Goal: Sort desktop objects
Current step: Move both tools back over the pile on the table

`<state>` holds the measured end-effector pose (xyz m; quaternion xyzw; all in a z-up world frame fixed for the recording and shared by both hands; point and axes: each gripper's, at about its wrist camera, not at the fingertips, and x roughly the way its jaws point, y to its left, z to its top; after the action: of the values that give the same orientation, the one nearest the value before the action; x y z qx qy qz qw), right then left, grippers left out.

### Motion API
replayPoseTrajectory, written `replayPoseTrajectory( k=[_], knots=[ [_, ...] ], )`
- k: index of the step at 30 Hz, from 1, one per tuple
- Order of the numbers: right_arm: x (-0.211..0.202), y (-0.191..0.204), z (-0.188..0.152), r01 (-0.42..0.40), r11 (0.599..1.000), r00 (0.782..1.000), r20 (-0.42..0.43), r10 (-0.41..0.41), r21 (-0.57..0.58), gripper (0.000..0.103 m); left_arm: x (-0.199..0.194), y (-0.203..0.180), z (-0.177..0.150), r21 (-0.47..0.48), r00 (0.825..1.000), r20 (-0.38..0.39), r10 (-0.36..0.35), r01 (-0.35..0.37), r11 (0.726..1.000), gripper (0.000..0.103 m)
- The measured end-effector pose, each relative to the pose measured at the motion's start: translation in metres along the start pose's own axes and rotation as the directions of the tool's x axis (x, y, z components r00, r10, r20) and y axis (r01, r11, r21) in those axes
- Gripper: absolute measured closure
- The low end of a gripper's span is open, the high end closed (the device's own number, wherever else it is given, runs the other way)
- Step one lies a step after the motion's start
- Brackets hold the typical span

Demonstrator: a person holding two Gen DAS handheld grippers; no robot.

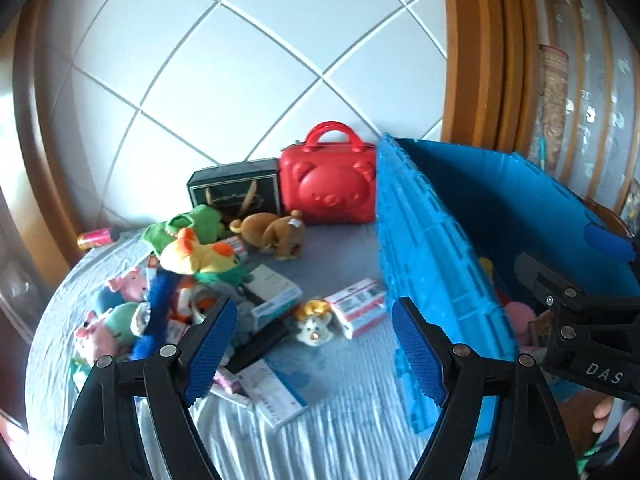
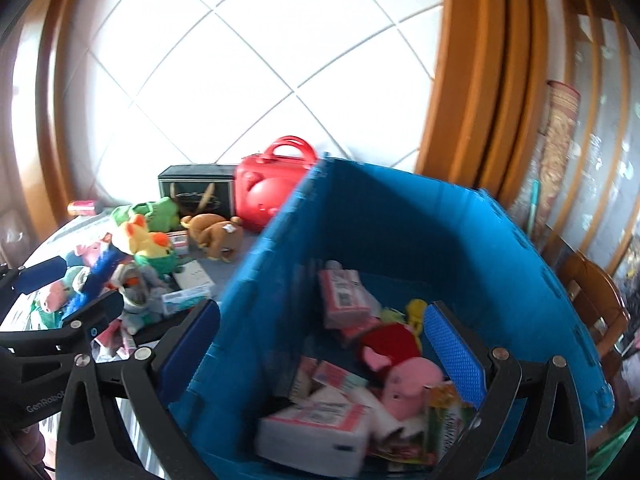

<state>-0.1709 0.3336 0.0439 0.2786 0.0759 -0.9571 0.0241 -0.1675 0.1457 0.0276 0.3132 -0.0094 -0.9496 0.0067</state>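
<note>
White tiled wall fills the upper half of both views, with a wooden frame at the upper right. Below it a surface under a pale blue-grey cloth carries the clutter.

At the centre of the left wrist view stand a red bear-face case and, just left of it, a black box. Left of centre lies a heap of plush toys: a green one, a yellow-orange one, a brown bear and pink pigs. Small cartons lie near the lower middle, among them a pink-and-white box beside a little white plush.

A blue crate takes the right side of that view; in the right wrist view it fills the centre and lower frame, holding a pink pig plush, pink-and-white cartons and a white box.

The left gripper hangs above the cloth at lower centre, jaws wide and holding nothing. The right gripper hangs over the crate's open top, jaws wide, nothing between them.
</note>
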Motion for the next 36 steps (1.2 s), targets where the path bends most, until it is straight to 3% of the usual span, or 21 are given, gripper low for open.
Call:
replayPoseTrajectory(
  k=[13, 18, 23, 29, 32, 36],
  knots=[
    [0.023, 0.14, 0.019, -0.149, 0.983, 0.989, -0.016, 0.148, -0.105, 0.0, 0.022, 0.127, -0.029, -0.084, 0.988, -0.087, 0.13, -0.137, 0.987, 0.023],
    [0.056, 0.182, 0.002, -0.23, 0.964, 0.97, -0.104, 0.218, -0.129, 0.0, 0.051, 0.146, -0.055, -0.081, 0.969, -0.182, 0.169, -0.186, 0.979, 0.023],
    [0.108, 0.206, -0.037, -0.28, 0.953, 0.935, -0.259, 0.243, -0.118, 0.0, 0.091, 0.144, -0.092, -0.088, 0.943, -0.294, 0.157, -0.19, 0.978, 0.023],
    [0.161, 0.203, -0.093, -0.29, 0.953, 0.874, -0.431, 0.224, -0.091, 0.0, 0.139, 0.142, -0.136, -0.096, 0.895, -0.423, 0.139, -0.197, 0.976, 0.023],
    [0.18, 0.201, -0.115, -0.285, 0.954, 0.849, -0.486, 0.206, -0.094, 0.0, 0.163, 0.141, -0.158, -0.102, 0.866, -0.483, 0.129, -0.201, 0.974, 0.023],
    [0.2, 0.201, -0.139, -0.288, 0.952, 0.821, -0.539, 0.188, -0.107, 0.0, 0.189, 0.139, -0.176, -0.142, 0.843, -0.524, 0.119, -0.225, 0.964, 0.024]
  ],
)
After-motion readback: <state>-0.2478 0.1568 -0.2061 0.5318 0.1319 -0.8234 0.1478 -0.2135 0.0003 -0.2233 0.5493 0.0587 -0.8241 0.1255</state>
